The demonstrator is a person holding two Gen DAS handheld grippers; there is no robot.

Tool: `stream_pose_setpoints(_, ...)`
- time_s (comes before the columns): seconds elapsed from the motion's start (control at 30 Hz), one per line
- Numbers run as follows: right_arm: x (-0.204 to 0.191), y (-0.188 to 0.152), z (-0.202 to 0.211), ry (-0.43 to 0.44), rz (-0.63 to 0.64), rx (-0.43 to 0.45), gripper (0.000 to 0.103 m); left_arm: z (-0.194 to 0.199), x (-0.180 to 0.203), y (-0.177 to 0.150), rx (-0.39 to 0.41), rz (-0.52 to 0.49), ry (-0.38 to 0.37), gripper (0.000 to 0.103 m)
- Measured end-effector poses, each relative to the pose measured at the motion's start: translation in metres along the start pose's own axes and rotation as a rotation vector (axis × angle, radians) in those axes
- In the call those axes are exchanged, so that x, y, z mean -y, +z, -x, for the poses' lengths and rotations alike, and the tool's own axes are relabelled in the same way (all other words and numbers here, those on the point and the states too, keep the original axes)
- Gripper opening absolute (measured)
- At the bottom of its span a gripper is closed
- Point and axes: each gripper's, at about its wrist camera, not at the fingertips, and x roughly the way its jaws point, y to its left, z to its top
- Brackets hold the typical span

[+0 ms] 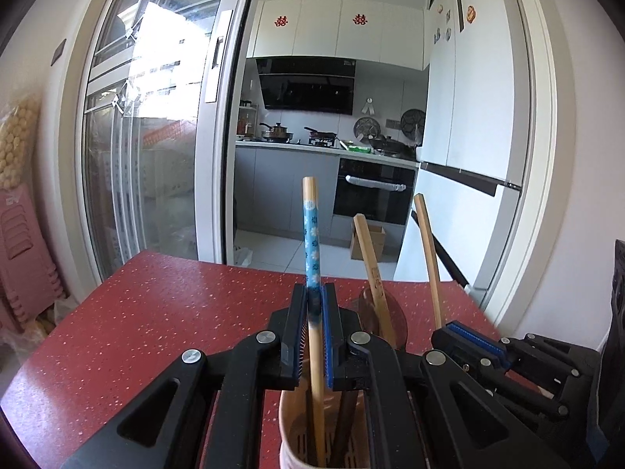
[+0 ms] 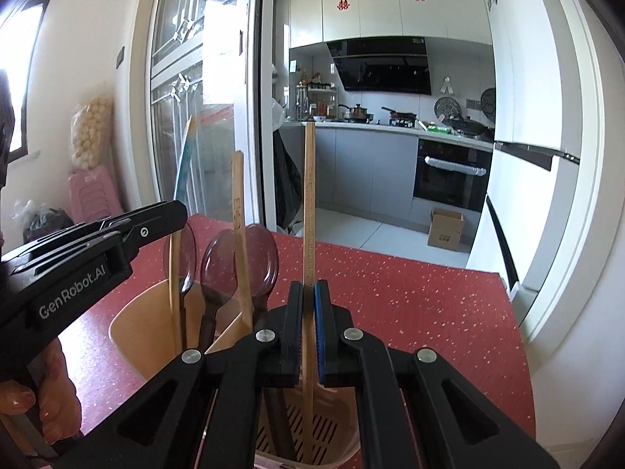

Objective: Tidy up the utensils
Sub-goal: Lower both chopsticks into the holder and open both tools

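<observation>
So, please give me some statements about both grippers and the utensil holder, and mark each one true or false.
1. The left gripper is shut on the blue-patterned chopstick. True.
2. The right gripper is open and holds nothing. False: it is shut on a plain bamboo chopstick.
3. The utensil holder stands on a red speckled table. True.
4. The holder contains only chopsticks. False: dark translucent spoons stand in it too.

Red speckled table (image 1: 156, 312); chopstick (image 1: 312, 242) blue, white flowers (bamboo ends); holder (image 2: 136, 336) beige.
</observation>
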Motion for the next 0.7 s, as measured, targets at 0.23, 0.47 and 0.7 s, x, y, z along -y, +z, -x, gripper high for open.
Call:
stream_pose_setpoints(0.23,0.005,-0.002,-0.001,0.031,-0.042,-0.053,0.006,0.011,-0.004,-0.002,-0.021,-0.006,0.028,0.037)
stream_pose_setpoints(0.47,0.006,0.002,0.007,0.042,-0.067,-0.075,0.023,0.026,-0.007,-0.002,-0.04,-0.003,0.034,0.037)
stream_pose_setpoints(0.7,0.006,0.004,0.033,0.053,-0.122,-0.085,0.033,0.051,-0.01,-0.007,-0.096,-0.024,0.035,0.037)
